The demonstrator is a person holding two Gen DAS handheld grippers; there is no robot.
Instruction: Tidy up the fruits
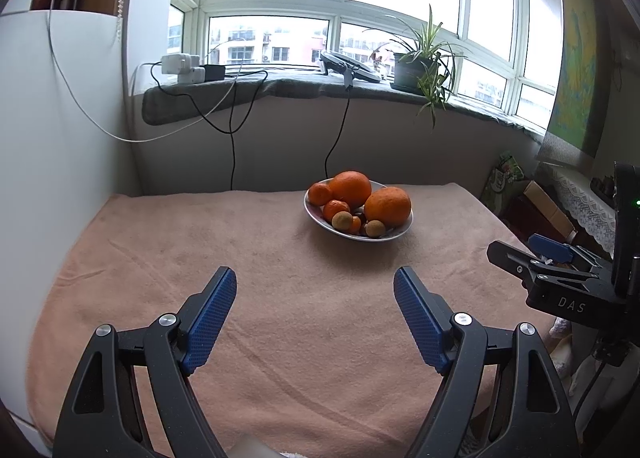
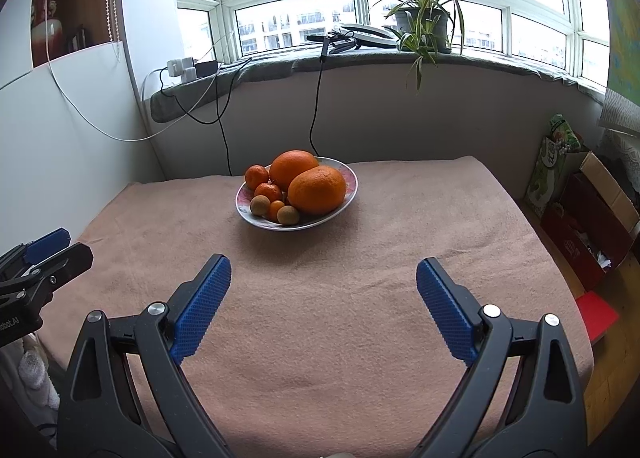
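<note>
While every fruit in view sits heaped in the plate [image 2: 349,181], the towel [image 2: 320,318] around that plate lies bare. Two large oranges [image 2: 317,190] fill the plate's back and right, three small tangerines [image 2: 268,192] crowd its left, and two brownish round fruits [image 2: 288,215] rest at its near rim. This fits either a finished gathering or a pile waiting to be sorted out; the views cannot settle which. The left gripper [image 1: 315,290] and right gripper [image 2: 323,278] both hover well short of the plate, over the towel, jaws spread wide and holding nothing. Any grasp into that heap would, I judge, need care: the small fruits touch one another and could roll.
</note>
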